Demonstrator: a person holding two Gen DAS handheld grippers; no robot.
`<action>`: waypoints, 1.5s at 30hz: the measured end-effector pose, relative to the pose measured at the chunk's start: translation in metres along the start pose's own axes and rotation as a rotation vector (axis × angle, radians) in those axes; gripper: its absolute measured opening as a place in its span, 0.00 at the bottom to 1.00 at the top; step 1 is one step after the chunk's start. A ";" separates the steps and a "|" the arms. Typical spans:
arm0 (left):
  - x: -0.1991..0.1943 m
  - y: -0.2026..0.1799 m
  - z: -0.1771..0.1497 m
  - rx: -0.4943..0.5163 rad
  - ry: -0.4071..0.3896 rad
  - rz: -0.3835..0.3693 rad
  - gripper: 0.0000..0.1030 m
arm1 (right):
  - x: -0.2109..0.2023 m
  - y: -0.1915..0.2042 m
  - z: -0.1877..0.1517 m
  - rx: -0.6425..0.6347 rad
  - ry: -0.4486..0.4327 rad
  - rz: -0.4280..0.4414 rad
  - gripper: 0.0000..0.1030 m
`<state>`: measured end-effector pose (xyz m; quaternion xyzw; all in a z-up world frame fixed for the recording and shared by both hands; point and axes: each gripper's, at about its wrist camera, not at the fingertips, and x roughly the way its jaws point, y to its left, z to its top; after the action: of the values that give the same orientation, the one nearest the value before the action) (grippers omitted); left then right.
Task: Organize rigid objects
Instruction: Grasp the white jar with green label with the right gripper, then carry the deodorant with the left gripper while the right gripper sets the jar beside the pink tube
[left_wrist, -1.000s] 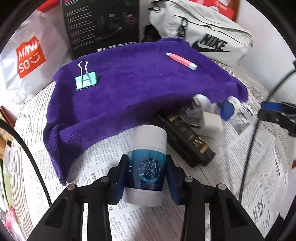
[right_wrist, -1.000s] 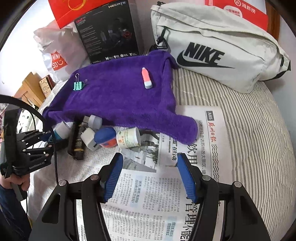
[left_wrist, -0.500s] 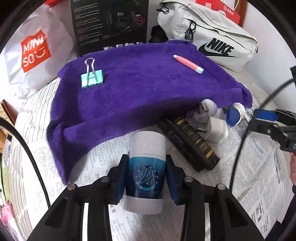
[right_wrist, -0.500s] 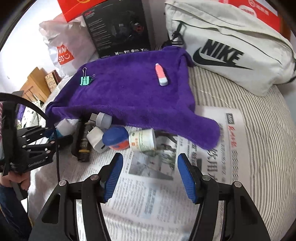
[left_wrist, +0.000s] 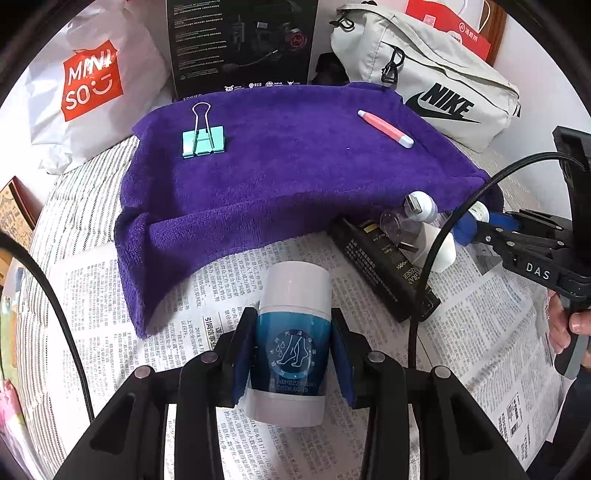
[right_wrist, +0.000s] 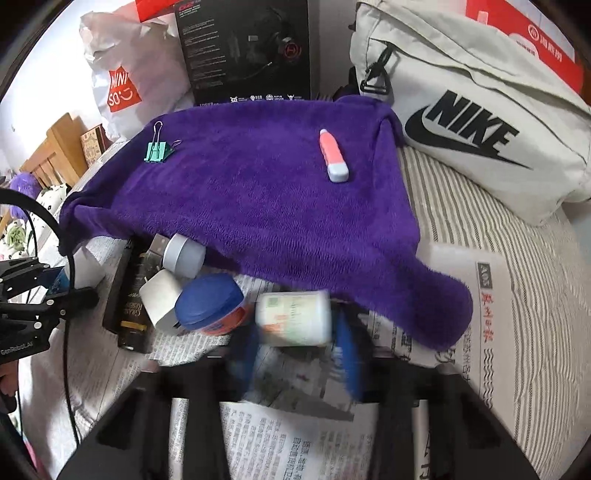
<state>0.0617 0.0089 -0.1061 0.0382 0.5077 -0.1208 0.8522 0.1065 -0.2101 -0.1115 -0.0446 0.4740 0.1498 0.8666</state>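
My left gripper (left_wrist: 291, 350) is shut on a white and blue tube (left_wrist: 291, 343), held above the newspaper in front of the purple towel (left_wrist: 280, 173). A teal binder clip (left_wrist: 202, 142) and a pink stick (left_wrist: 386, 129) lie on the towel. My right gripper (right_wrist: 295, 354) is blurred, its jaws apart on either side of a small white jar (right_wrist: 295, 317) lying on its side. Beside the jar are a blue-lidded jar (right_wrist: 210, 302), a white charger (right_wrist: 159, 299), a grey-white cap (right_wrist: 183, 254) and a black box (right_wrist: 129, 295).
A black headset box (left_wrist: 240, 44), a Miniso bag (left_wrist: 88, 81) and a Nike bag (left_wrist: 436, 85) stand behind the towel. Newspaper (left_wrist: 480, 332) covers the striped bed. A black cable (left_wrist: 436, 251) crosses the pile at right.
My right gripper has moved forward and left until its jaws flank the white jar, and they have narrowed. My left gripper holds the tube and has drawn back a little from the towel.
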 end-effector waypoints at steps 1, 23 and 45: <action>0.000 0.000 -0.001 0.005 -0.001 0.002 0.35 | -0.001 -0.001 0.000 0.000 0.005 0.008 0.30; -0.019 0.018 0.001 -0.056 -0.034 -0.040 0.35 | -0.035 -0.014 -0.001 0.030 -0.009 0.023 0.30; -0.041 0.033 0.031 -0.073 -0.079 -0.003 0.35 | -0.045 -0.027 0.030 0.029 -0.047 0.037 0.30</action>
<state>0.0777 0.0416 -0.0572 0.0016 0.4780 -0.1050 0.8721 0.1162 -0.2385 -0.0588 -0.0196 0.4562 0.1596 0.8752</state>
